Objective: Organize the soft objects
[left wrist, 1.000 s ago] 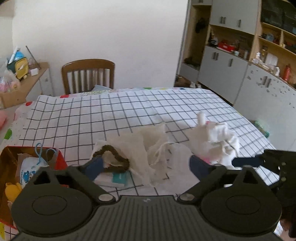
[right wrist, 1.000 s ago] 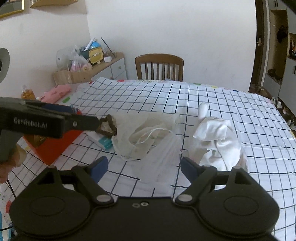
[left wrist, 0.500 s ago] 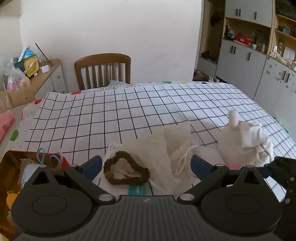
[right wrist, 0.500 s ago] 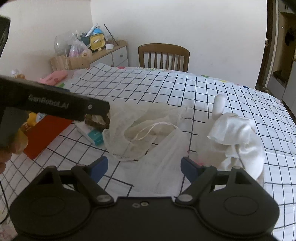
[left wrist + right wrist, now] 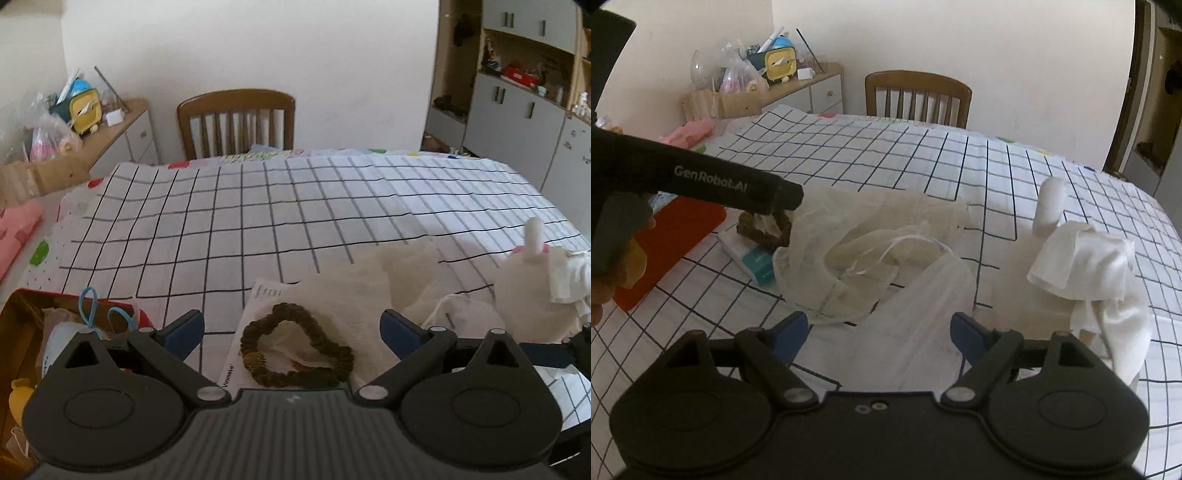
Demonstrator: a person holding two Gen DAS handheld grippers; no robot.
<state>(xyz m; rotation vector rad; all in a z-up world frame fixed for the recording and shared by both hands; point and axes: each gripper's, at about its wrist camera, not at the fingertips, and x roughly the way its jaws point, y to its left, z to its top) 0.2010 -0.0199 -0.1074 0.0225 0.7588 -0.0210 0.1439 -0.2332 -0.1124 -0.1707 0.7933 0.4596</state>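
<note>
Lower centre: my left gripper and right gripper, both spread apart and empty; scrunchie, mesh bag and cloth remain unsorted on the desk.

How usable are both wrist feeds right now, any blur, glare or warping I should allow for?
Left wrist view: sharp, no glare; fisheye bows the black-grid white tablecloth; the brown braided ring reads clearly between the open left gripper. Right wrist view: dimmer, vignetted corners; the pale mesh drawstring bag stays legible beyond the open right gripper.
</note>
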